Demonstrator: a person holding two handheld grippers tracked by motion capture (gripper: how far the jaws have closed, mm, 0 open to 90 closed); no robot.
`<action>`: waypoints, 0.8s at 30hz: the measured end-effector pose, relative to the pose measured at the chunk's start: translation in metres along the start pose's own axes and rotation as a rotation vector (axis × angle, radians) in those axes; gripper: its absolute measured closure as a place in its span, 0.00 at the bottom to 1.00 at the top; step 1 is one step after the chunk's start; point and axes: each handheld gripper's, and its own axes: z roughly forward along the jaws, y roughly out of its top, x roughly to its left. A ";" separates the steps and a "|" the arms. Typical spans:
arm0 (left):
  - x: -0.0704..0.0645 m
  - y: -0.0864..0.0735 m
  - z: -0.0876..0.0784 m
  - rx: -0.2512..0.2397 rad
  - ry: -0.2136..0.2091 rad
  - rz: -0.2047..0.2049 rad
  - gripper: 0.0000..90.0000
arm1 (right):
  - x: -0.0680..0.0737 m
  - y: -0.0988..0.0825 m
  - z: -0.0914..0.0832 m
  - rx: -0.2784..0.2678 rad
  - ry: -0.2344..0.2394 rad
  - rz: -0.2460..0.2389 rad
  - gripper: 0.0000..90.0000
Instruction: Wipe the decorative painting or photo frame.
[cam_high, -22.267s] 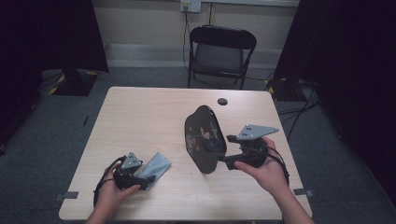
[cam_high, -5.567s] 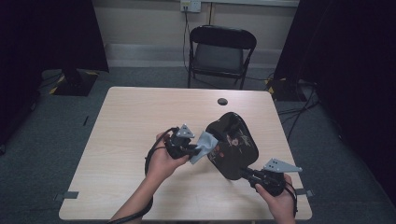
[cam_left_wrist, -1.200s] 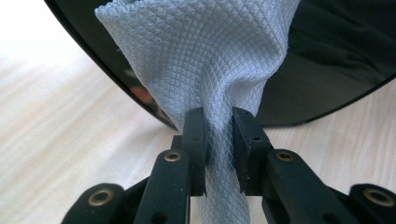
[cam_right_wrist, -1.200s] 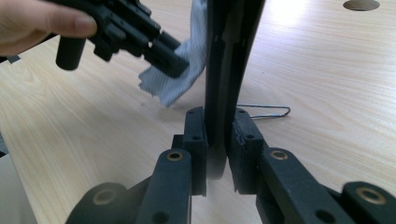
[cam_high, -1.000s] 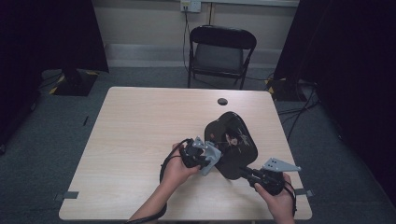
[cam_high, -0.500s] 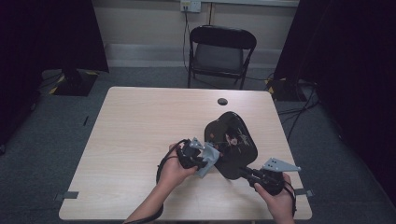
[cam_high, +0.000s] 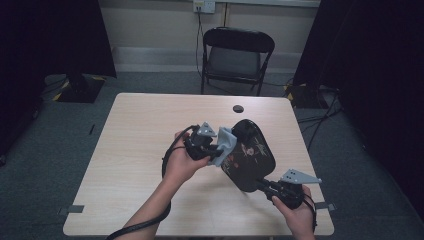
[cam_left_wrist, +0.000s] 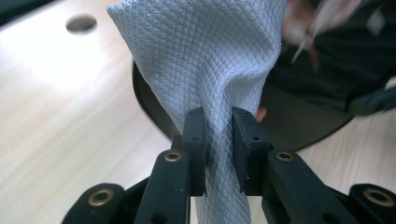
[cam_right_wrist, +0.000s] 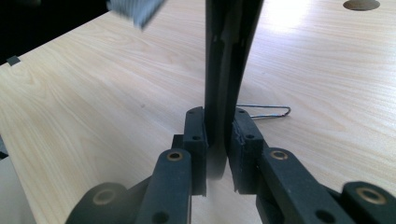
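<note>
A black oval tray (cam_high: 252, 160) with a red and white pattern stands tilted on its edge over the table (cam_high: 140, 130). My right gripper (cam_high: 263, 185) is shut on its near rim. In the right gripper view the pads clamp the tray's thin edge (cam_right_wrist: 228, 60) where my right gripper (cam_right_wrist: 217, 144) meets it. My left gripper (cam_high: 218, 149) is shut on a grey waffle-weave cloth (cam_high: 224, 142), held against the tray's left face. In the left gripper view the cloth (cam_left_wrist: 201, 60) fans up from my left gripper (cam_left_wrist: 218, 149), with the tray (cam_left_wrist: 303, 121) behind it.
A bent wire loop (cam_right_wrist: 266, 112) lies on the table beside the tray. A round cable hole (cam_high: 238, 108) sits near the table's far edge. A black folding chair (cam_high: 235, 55) stands beyond the table. Dark curtains hang on both sides.
My left gripper has risen with the cloth, moving up along the tray's face toward its far end. The right gripper and the tray have stayed put.
</note>
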 end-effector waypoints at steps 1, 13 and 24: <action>0.000 0.004 -0.002 -0.014 0.003 0.005 0.85 | 0.000 0.000 0.000 -0.002 0.000 0.001 0.88; -0.008 0.034 -0.004 -0.050 -0.007 0.035 0.85 | 0.000 0.000 0.000 -0.001 0.000 -0.004 0.88; -0.006 0.022 0.006 -0.031 -0.015 0.018 0.85 | 0.000 0.000 0.000 -0.001 0.001 -0.005 0.88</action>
